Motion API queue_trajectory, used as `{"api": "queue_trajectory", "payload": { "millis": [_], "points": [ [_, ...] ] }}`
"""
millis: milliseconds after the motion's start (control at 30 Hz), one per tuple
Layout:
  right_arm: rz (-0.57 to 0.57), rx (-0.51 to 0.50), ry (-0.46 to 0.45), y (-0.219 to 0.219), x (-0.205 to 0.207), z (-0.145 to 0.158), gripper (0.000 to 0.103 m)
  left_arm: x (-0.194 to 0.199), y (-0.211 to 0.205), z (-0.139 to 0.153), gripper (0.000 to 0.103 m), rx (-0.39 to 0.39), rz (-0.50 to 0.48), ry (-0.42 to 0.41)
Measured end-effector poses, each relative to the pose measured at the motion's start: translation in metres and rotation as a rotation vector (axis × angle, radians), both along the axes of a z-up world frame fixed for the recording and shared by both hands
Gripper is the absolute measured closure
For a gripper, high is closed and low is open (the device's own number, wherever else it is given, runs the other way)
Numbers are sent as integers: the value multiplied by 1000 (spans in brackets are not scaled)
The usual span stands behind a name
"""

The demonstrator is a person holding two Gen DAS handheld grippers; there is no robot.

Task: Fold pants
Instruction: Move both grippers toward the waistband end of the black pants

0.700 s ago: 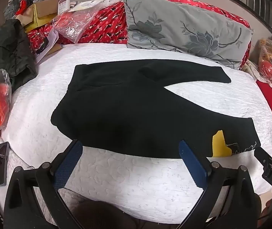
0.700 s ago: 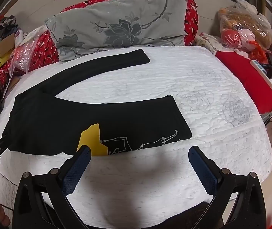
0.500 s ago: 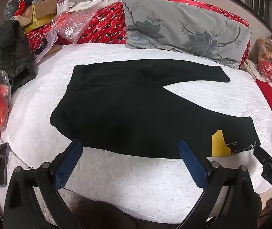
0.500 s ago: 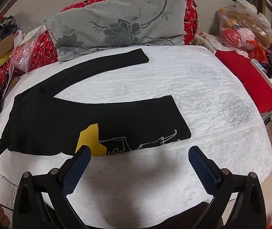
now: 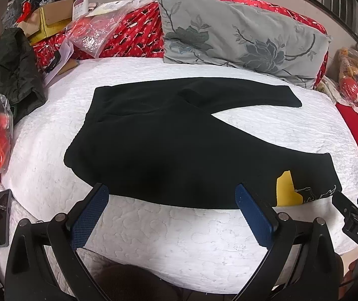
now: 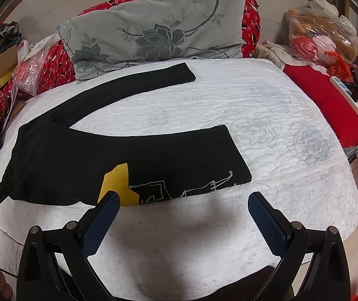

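Black pants [image 5: 169, 138] lie flat on a white quilted bed [image 5: 179, 230], waist at the left, legs spread apart toward the right. The near leg [image 6: 169, 155] carries a yellow patch [image 6: 118, 185] and white line print by its cuff; the far leg [image 6: 128, 85] reaches toward the pillow. My left gripper [image 5: 171, 200] hovers open over the near edge of the seat, nothing between its blue pads. My right gripper [image 6: 184, 208] is open just in front of the near leg's cuff, its left pad [image 6: 101, 223] close to the yellow patch.
A grey floral pillow [image 5: 241, 37] leans on red bedding at the head. Dark clothes [image 5: 5, 67], plastic bags and boxes crowd the left side; a phone [image 5: 0, 215] lies at the near left edge. A bag of soft toys [image 6: 324, 32] and a power strip [image 6: 347, 92] sit right.
Both grippers have edged slightly closer to the pants; the pants lie unmoved and both jaws stay wide.
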State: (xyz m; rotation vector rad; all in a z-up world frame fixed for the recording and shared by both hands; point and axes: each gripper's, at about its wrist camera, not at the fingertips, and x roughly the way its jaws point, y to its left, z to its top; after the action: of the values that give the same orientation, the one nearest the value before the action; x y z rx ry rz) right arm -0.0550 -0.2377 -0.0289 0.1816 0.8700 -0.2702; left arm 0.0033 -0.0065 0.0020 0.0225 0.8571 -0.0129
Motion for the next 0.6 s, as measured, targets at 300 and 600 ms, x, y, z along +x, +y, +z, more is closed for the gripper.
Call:
{"api": "queue_trajectory", "payload": {
  "millis": [300,600],
  "points": [
    [-2,2,2,-2,1,0,0,2,-4,1,1,0,-3,-4],
    [-1,13,15,-5,5,-4,0,9,-6,-1,1,-24,-2,21]
  ]
}}
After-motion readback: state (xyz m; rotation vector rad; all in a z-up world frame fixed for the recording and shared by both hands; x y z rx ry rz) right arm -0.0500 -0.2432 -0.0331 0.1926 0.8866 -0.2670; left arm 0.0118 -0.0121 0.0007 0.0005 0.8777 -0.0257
